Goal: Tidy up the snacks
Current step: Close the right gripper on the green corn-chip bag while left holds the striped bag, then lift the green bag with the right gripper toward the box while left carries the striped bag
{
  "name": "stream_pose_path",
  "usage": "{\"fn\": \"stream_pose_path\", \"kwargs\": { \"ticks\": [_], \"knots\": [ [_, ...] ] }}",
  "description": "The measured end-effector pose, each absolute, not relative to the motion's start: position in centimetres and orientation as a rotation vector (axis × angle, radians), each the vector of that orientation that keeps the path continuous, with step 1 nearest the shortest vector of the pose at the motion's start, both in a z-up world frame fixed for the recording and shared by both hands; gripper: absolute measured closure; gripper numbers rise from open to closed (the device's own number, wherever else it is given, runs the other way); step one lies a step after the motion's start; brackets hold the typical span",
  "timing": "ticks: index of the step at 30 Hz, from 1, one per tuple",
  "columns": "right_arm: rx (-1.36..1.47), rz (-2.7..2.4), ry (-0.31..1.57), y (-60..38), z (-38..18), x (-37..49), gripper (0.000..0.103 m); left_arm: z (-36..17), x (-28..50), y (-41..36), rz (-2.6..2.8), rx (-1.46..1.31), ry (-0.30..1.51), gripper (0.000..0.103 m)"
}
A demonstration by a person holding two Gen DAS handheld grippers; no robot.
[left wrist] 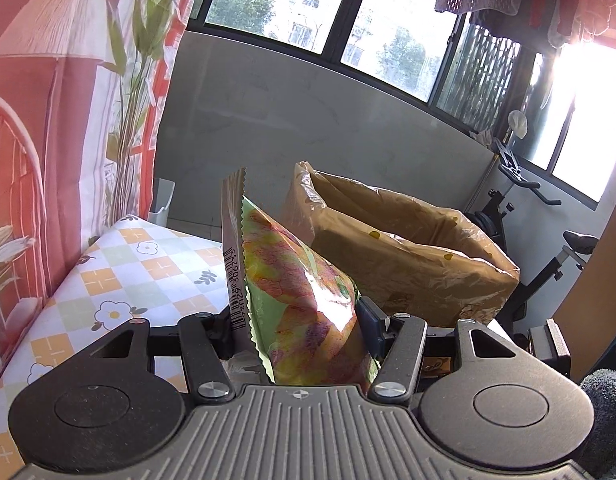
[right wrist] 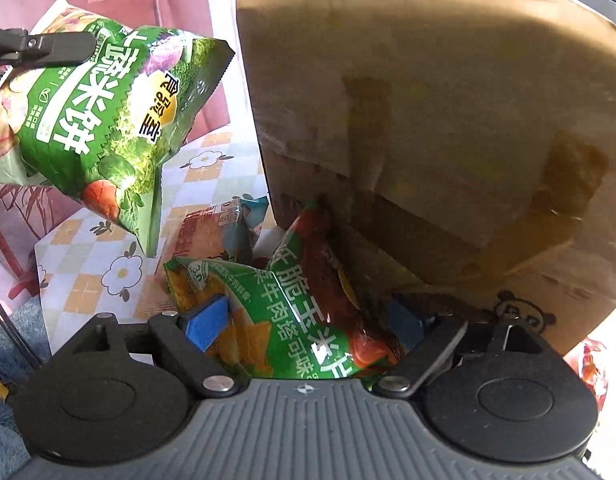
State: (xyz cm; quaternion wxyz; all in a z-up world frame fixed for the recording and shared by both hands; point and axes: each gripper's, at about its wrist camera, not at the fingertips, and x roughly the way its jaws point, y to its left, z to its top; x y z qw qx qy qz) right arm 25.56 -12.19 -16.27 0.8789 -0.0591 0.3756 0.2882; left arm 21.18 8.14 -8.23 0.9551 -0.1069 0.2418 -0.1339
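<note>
My left gripper (left wrist: 303, 320) is shut on a green rice-cracker snack bag (left wrist: 303, 296) and holds it upright above the table, left of the open brown bag (left wrist: 408, 248). The same green bag (right wrist: 95, 120) hangs in the air at upper left of the right wrist view, with a left finger (right wrist: 47, 46) on it. My right gripper (right wrist: 308, 320) is shut on a green-and-red corn chip bag (right wrist: 299, 312) low beside the brown bag's side (right wrist: 428, 120). An orange snack pack (right wrist: 203, 236) lies on the table behind it.
The table has a checked floral cloth (left wrist: 119, 280). A red patterned curtain (left wrist: 47, 120) hangs at the left. An exercise bike (left wrist: 540, 240) stands behind the brown bag, under windows. A red packet (right wrist: 592, 364) shows at the right edge.
</note>
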Motion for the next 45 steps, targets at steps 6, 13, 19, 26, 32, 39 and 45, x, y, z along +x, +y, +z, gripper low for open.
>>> {"fn": "stream_pose_path", "kwargs": {
  "ticks": [6, 13, 19, 26, 32, 39, 45],
  "knots": [
    [-0.147, 0.652, 0.818, -10.4, -17.8, 27.2, 0.004, -8.4, 21.2, 8.4, -0.263, -0.221, 0.489, 0.043],
    [-0.142, 0.653, 0.768, -11.3, -18.2, 26.0, 0.008, -8.6, 21.1, 8.5, -0.249, -0.221, 0.502, 0.043],
    [-0.135, 0.646, 0.745, -12.1, -17.4, 24.4, 0.024, -8.3, 20.7, 8.1, -0.245, -0.211, 0.498, 0.043],
    [-0.05, 0.643, 0.723, -14.5, -16.0, 22.1, 0.029, -7.9, 20.4, 8.0, -0.237, -0.195, 0.501, 0.043],
    [0.002, 0.625, 0.708, -16.3, -15.4, 20.2, 0.029, -8.3, 19.7, 7.3, -0.249, -0.19, 0.52, 0.043],
    [0.02, 0.625, 0.654, -16.9, -14.1, 18.5, 0.029, -7.9, 18.9, 6.8, -0.271, -0.179, 0.511, 0.043],
    [0.042, 0.609, 0.653, -17.5, -14.3, 17.0, 0.029, -7.8, 17.9, 6.1, -0.296, -0.163, 0.502, 0.043]
  ]
}}
